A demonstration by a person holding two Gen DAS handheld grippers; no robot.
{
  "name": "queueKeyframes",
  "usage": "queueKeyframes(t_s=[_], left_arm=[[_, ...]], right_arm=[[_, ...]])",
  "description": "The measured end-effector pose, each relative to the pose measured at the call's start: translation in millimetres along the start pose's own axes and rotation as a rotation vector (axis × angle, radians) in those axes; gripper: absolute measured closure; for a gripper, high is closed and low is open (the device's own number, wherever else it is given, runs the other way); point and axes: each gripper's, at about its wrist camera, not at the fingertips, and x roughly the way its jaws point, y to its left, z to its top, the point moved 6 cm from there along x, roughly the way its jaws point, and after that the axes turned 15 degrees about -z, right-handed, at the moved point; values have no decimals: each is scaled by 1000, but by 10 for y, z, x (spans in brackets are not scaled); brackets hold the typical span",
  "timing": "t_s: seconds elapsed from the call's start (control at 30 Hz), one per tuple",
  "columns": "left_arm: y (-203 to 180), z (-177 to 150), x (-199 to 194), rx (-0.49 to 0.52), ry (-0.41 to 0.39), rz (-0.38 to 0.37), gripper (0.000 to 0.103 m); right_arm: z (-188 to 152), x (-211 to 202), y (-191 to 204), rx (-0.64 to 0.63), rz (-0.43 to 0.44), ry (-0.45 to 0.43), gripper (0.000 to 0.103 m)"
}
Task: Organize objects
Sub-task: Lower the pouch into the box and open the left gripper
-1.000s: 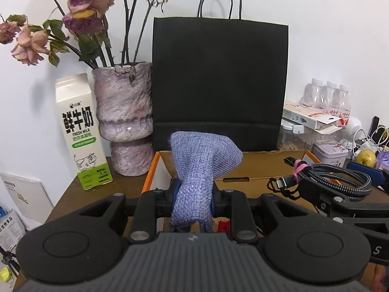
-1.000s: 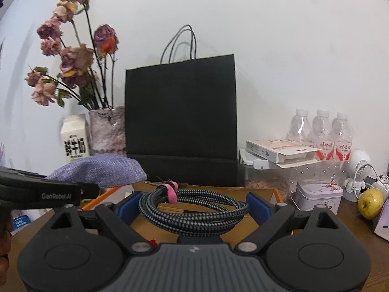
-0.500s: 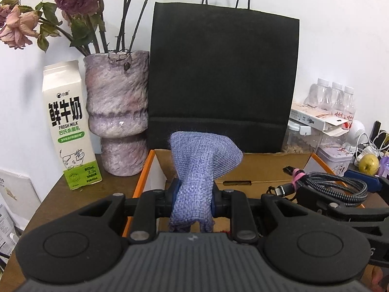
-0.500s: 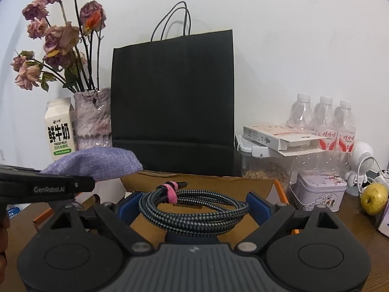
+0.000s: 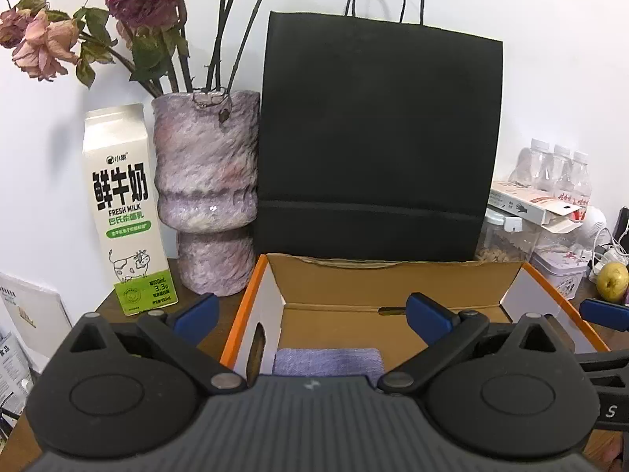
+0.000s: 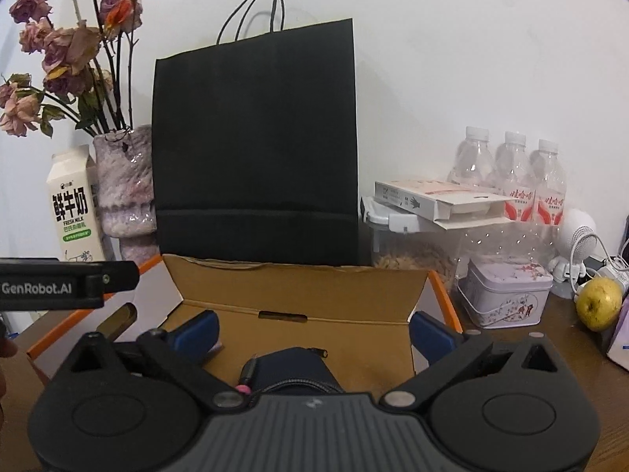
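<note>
Count: one cardboard box (image 5: pixel 393 275), one purple cloth (image 5: pixel 326 361), one braided cable (image 6: pixel 291 385), one black paper bag (image 5: pixel 377 137), one milk carton (image 5: pixel 122 212), one vase (image 5: pixel 206 192) with dried roses, three water bottles (image 6: pixel 511 181), one tin (image 6: pixel 505 295), one apple (image 6: pixel 599 303), one clear food container (image 6: pixel 420 244) with a flat carton (image 6: pixel 436 198) lying on top

Left gripper (image 5: pixel 312 314) is hovering level over the near left part of the box, jaws spread wide, gripping nothing. Its left fingertip is sitting outside the box's left wall, the right one over the interior

Right gripper (image 6: pixel 312 328) is hovering level over the near right part of the box, jaws also wide apart and gripping nothing. The left gripper's body is showing at its far left

Box is sitting open straight ahead of both grippers, bag standing right behind it. Cloth is lying flat on the box floor directly below the left gripper, partly hidden by its body. Cable is lying below the right gripper on a dark item (image 6: pixel 291 365) I can't identify, pink tie showing at the cable's left end, coil mostly hidden by the gripper body
</note>
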Motion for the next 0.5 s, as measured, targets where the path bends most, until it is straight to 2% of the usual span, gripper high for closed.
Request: queueKeyframes(t_s=[0.5], left_arm=[[-30,16,-67,3,-5,-15,0]], right_arm=[[-6,-38,-16,9,10,27,0]])
